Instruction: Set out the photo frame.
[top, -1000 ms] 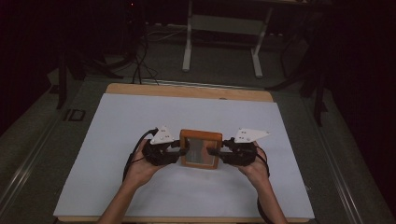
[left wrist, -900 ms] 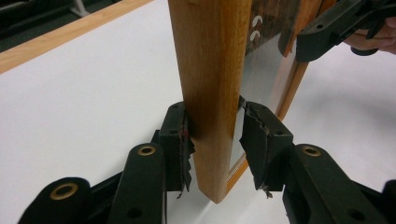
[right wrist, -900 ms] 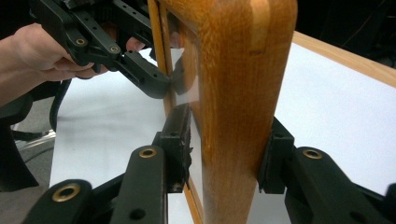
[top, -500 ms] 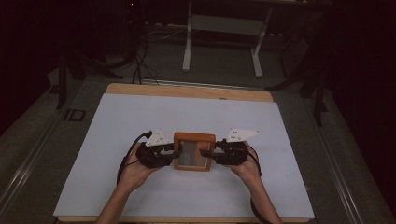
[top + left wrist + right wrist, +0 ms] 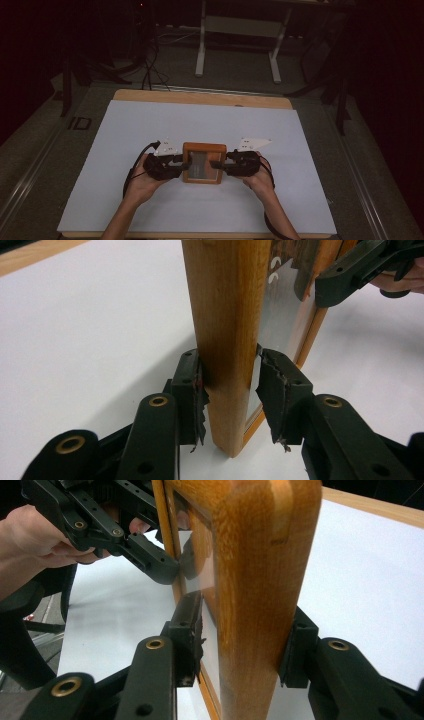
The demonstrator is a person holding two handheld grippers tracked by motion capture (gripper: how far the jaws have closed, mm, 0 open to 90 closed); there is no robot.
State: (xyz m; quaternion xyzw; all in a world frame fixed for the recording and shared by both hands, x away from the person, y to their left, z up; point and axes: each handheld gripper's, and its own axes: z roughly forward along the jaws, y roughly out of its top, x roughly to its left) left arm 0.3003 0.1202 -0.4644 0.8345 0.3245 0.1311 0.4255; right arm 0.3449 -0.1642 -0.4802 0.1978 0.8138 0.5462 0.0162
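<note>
Small square wooden picture frame with a glass front (image 5: 203, 163) sits centre-frame in the high view, lower middle of the white sheet-covered table (image 5: 150, 125), with a gripper on each side edge.

Left gripper (image 5: 176, 166): black two-jaw unit in the person's left hand (image 5: 145, 179), on the frame's left edge. In the left gripper view its jaws straddle the wooden side rail (image 5: 227, 340), one pad on each face. The left pad touches the wood; the right pad sits against the glass side. Narrow opening, closed onto the rail.

Right gripper (image 5: 220, 164): same type, in the right hand (image 5: 257, 177), on the frame's right edge. In the right gripper view the jaws bracket the rounded rail (image 5: 260, 595), both pads pressed to it, clamped.

Both gripper views show the frame up on edge, with the rail running top to bottom of each view. Whether its lower edge touches the table, can't tell. The opposite gripper shows in the upper right of the left gripper view (image 5: 360, 267) and the upper left of the right gripper view (image 5: 125, 535).

Grey triangular plates top both grippers. Wooden table edge (image 5: 200, 97) shows beyond the sheet. White metal stand (image 5: 240, 40) is on the floor at top centre.
</note>
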